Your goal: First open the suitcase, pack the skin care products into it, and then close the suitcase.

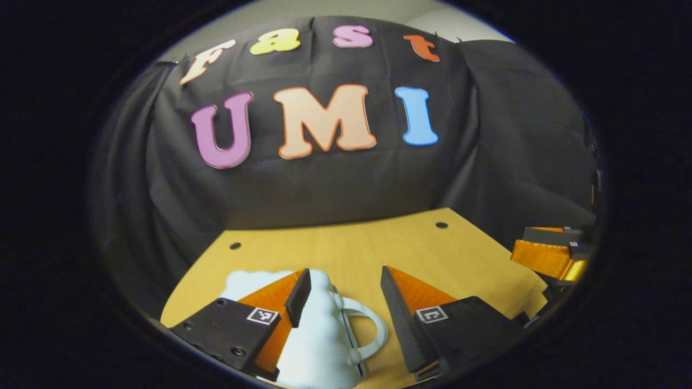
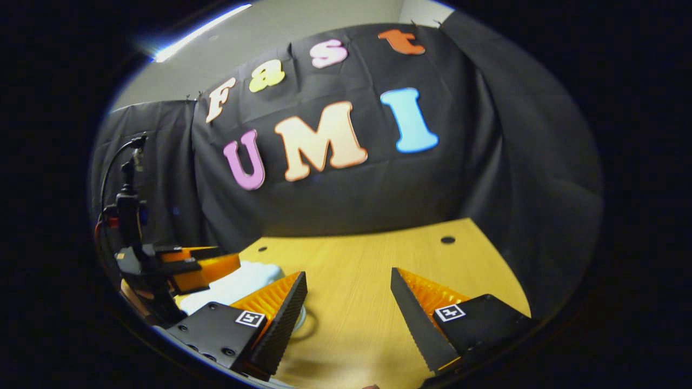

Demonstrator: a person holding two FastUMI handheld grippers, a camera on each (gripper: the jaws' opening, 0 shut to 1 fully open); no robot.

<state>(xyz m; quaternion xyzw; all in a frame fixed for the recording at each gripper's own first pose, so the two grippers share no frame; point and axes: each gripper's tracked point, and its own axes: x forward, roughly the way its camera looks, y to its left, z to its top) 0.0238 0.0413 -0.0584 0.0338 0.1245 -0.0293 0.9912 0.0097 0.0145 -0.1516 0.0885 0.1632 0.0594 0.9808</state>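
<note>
1. Left tongs (image 1: pixel 340 302) are spread wide over the wooden bench (image 1: pixel 378 248), not gripping anything.
2. Right under them sits a pale bumpy suitcase (image 1: pixel 319 346) with a loop handle (image 1: pixel 373 329) pointing into the gap between the fingers; it looks closed, though I can't say for sure.
3. Right tongs (image 2: pixel 348 302) are wide apart too, over bare wood.
4. In the right gripper view the suitcase (image 2: pixel 238 283) is off to the left, half behind the left tongs (image 2: pixel 189 267).
5. In the left gripper view the right tongs (image 1: pixel 549 254) show at the far right edge.
</note>
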